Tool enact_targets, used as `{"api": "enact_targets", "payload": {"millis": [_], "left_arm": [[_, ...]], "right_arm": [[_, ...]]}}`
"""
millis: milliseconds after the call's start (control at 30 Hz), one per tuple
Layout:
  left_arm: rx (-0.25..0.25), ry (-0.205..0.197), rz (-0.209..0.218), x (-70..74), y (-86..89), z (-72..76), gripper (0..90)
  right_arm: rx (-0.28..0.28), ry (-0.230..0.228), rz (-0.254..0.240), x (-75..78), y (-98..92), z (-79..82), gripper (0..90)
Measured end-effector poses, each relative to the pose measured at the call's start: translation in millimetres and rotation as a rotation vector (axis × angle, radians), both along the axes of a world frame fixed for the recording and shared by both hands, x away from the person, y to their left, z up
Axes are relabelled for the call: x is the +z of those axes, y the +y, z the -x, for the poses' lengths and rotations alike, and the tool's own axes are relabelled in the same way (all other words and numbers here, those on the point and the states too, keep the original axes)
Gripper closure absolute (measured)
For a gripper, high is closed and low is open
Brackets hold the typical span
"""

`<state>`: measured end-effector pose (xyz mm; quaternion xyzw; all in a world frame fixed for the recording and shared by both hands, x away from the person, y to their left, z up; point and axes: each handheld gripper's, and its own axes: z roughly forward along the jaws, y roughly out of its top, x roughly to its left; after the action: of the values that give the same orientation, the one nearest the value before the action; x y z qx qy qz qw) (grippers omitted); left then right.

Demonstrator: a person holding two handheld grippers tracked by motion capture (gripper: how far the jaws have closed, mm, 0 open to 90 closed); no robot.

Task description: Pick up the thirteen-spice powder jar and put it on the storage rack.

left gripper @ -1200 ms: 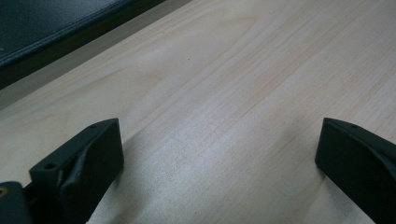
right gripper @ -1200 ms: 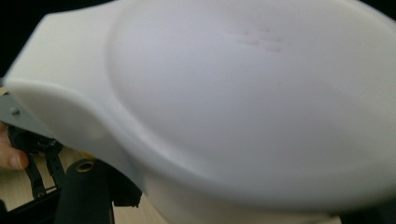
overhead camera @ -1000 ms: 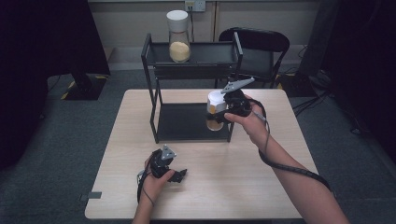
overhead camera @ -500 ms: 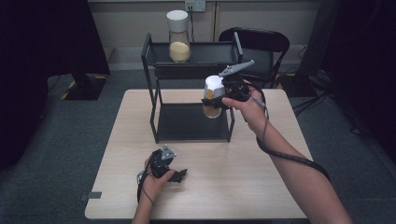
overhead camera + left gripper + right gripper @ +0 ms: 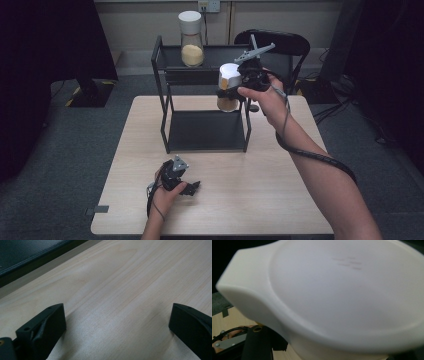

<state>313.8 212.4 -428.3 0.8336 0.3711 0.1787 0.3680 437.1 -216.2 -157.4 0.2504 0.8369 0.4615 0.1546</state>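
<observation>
The right gripper [image 5: 235,87] has lifted its jar [image 5: 229,90] — up off the lower shelf [image 5: 205,131], now beside the rack's [image 5: 165,95] top tier. The arm stretches farther forward — nothing else moved.

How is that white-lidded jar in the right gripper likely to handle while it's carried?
The jar looks like clear glass, so probably rigid, smooth and breakable if dropped. The right gripper holds it just under the lid, and its yellowish filling sits low, so it should hang fairly steady.

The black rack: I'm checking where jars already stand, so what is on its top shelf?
One glass jar with a white lid, part-filled with yellow-tan grains, stands on the top shelf of the black rack. The held jar and right gripper cover the shelf's right front.
</observation>
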Motion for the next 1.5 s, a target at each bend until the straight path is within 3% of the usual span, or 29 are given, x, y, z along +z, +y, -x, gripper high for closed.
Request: {"api": "enact_targets", "payload": {"millis": [467, 967, 1500], "left_arm": [[-0.001, 0.001, 0.001, 0.0, 0.1, -0.2, 0.3], [-0.003, 0.003, 0.002, 0.0, 0.4, -0.8, 0.0], [-0.003, 0.003, 0.002, 0.0, 0.4, -0.8, 0.0]], "right_arm": [[-0.023, -0.025, 0.023, 42.8, 9.2, -1.6, 30.6], [-0.071, -0.023, 0.007, 81.0, 14.3, -11.6, 30.7], [-0.16, -0.036, -0.015, 90.6, 26.2, -42.1, 30.6]]}}
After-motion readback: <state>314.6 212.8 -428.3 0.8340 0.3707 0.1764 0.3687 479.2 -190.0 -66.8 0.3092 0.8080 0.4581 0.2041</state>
